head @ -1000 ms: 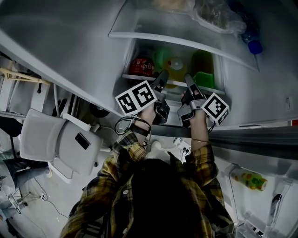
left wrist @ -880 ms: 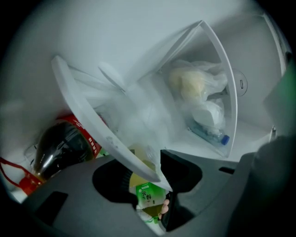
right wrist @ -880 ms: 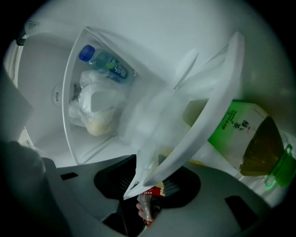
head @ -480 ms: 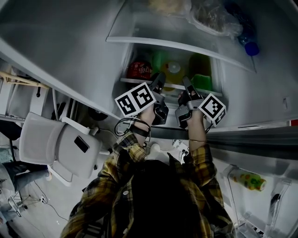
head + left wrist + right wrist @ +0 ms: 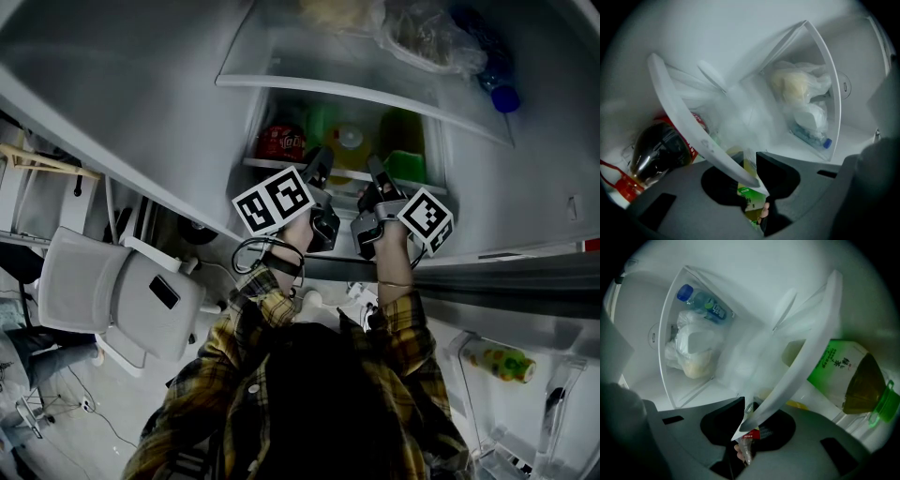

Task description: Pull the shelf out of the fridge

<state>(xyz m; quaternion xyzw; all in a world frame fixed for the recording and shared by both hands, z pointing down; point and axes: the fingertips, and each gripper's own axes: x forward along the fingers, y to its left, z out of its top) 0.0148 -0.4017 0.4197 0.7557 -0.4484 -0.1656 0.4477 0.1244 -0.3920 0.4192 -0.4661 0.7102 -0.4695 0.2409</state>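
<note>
Tongs in both my hands reach up into the open fridge, to the front edge of the shelf. The shelf sits in its place inside the fridge, under a higher shelf.

In the head view the left gripper and the right gripper are side by side at that edge, near each other, with their marker cubes turned toward me. This view does not show how the jaws stand.

The left gripper view shows it. The white edge of the shelf runs slantwise between the two dark jaws, and they are clamped on it. In the right gripper view the same white edge passes between the jaws of that gripper. They are closing, and the pads touch the edge.

The gripper views show also the goods, which the head view gives only as small spots of colour. In the left gripper view a dark cola bottle with a red label is on the shelf, close to the edge. In the right gripper view a green tea bottle with a green cap is there too. Both views show plastic bags on the higher shelf, and next to them a water bottle with a blue cap.

Only the head view shows my plaid sleeves and, down at the left, a white chair.
</note>
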